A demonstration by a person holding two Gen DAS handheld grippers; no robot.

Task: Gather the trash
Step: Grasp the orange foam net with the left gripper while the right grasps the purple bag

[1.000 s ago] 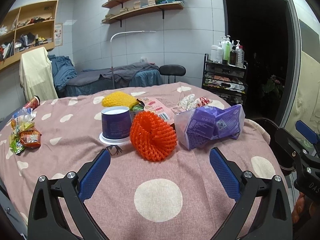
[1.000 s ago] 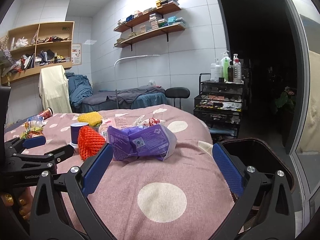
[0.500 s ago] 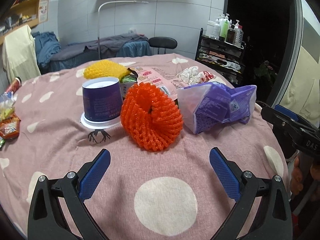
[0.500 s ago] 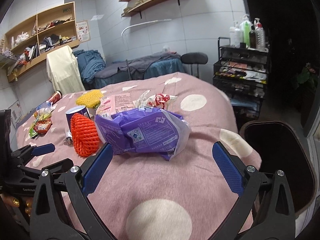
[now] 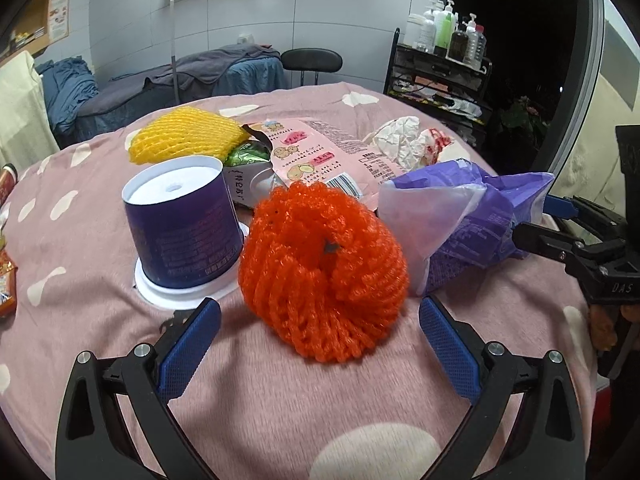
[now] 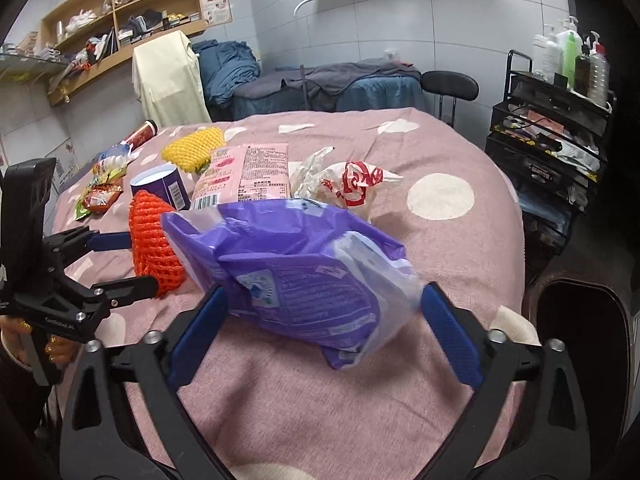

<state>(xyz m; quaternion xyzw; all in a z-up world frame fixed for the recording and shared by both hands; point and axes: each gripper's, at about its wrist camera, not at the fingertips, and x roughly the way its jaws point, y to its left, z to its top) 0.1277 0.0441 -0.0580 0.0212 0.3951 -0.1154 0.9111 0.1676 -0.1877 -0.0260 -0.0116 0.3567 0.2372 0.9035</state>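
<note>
An orange foam net (image 5: pixel 324 268) lies on the pink dotted cloth (image 5: pixel 280 392), just ahead of my open left gripper (image 5: pixel 319 330), whose pads stand either side of its near edge. A purple plastic bag (image 6: pixel 296 276) lies to its right; my open right gripper (image 6: pixel 322 322) has its pads either side of the bag's near end, apart from it. The net also shows in the right wrist view (image 6: pixel 150 240). An upturned purple cup (image 5: pixel 182 224) stands left of the net.
Behind lie a yellow foam net (image 5: pixel 184 140), a pink snack wrapper (image 5: pixel 316 152) and crumpled white paper (image 5: pixel 404 144). Snack packets (image 6: pixel 100 196) lie at the far left. A dark bin (image 6: pixel 580 328) stands off the table's right edge. A rack of bottles (image 6: pixel 560 120) stands beyond.
Both grippers have moved forward and down: the left up to the orange net, the right up to the purple bag. Both stay open.
</note>
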